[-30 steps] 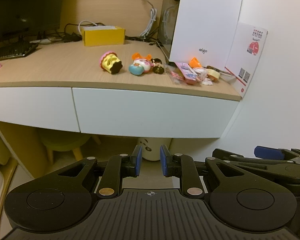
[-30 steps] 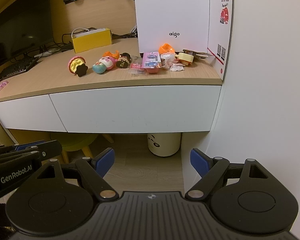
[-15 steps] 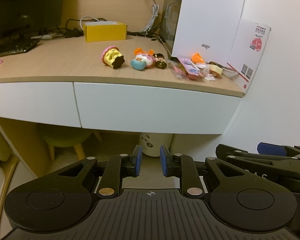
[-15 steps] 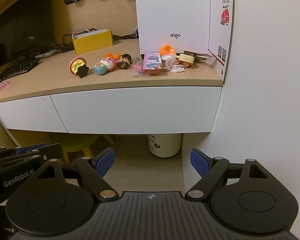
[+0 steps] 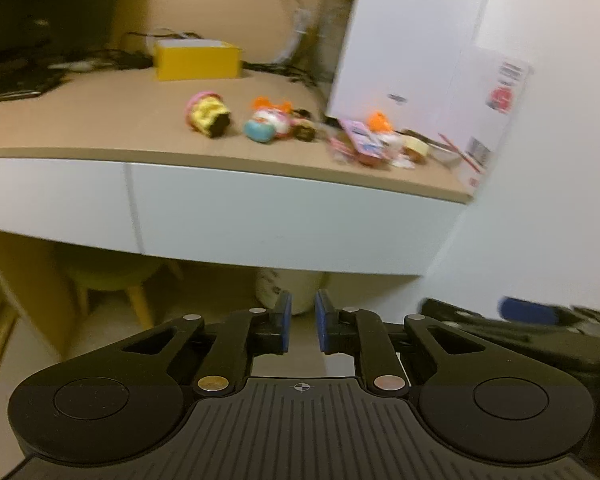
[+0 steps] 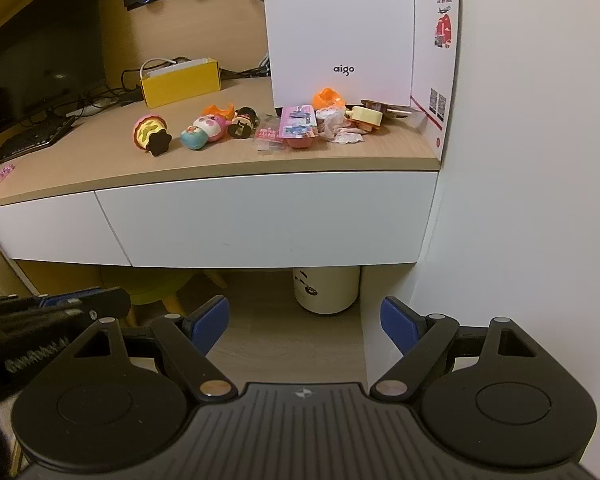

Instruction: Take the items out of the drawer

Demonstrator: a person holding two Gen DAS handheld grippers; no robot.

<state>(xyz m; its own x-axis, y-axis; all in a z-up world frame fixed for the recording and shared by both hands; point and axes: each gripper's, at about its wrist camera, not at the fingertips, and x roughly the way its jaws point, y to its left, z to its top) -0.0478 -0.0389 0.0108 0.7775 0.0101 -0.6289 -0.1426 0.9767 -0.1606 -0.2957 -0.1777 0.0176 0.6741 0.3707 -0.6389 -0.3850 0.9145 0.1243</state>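
The white drawer front (image 6: 268, 220) (image 5: 284, 224) under the wooden desk top is closed flush. Small toys lie on the desk above it: a yellow-pink cupcake toy (image 6: 150, 134) (image 5: 207, 114), a blue-white figure (image 6: 202, 132) (image 5: 266, 126), a pink packet (image 6: 298, 126) and an orange piece (image 6: 329, 100). My left gripper (image 5: 302, 326) hangs below and in front of the drawer, its blue pads nearly touching with nothing between them. My right gripper (image 6: 304, 326) is wide open and empty, also low in front of the drawer.
A white aigo box (image 6: 342, 32) and a red-white card (image 6: 440, 64) stand at the desk's right end against the wall. A yellow box (image 6: 180, 82), cables, a keyboard (image 6: 32, 138) and a monitor sit further left. A white bin (image 6: 326, 290) and a yellow stool (image 5: 112, 276) stand under the desk.
The left gripper's view has swung and blurred, drifting closer to the desk and tilting. The right gripper has edged slightly forward. Both jaws keep their openings.
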